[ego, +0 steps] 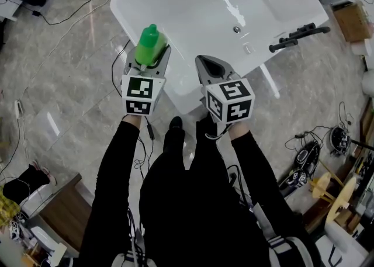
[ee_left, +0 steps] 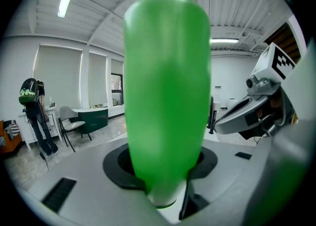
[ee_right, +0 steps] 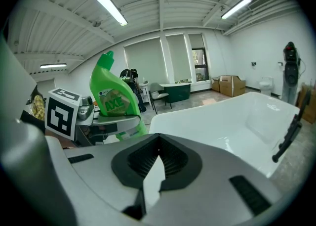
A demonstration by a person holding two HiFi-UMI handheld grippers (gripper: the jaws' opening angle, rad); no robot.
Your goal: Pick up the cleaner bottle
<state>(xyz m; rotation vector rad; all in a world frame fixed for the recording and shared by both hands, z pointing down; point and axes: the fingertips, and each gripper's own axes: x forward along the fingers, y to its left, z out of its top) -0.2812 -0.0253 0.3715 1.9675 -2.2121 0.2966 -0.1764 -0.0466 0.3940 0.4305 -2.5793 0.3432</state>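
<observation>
The green cleaner bottle point(ego: 149, 42) stands upright between the jaws of my left gripper point(ego: 151, 61), which is shut on its body, over the near rim of the white bathtub point(ego: 193, 3). In the left gripper view the bottle point(ee_left: 167, 96) fills the middle, clamped at its lower part by the gripper point(ee_left: 168, 190). The right gripper view shows the bottle point(ee_right: 114, 99) with its label, held off to the left. My right gripper point(ego: 211, 66) hovers beside the left one, jaws together with nothing between them point(ee_right: 153, 170).
A black faucet point(ego: 298, 35) sits on the tub's right rim. Cables and gear lie on the marble floor point(ego: 64, 67) around the tub, with boxes at the right point(ego: 352, 21). A person point(ee_left: 34, 113) stands far off by a chair.
</observation>
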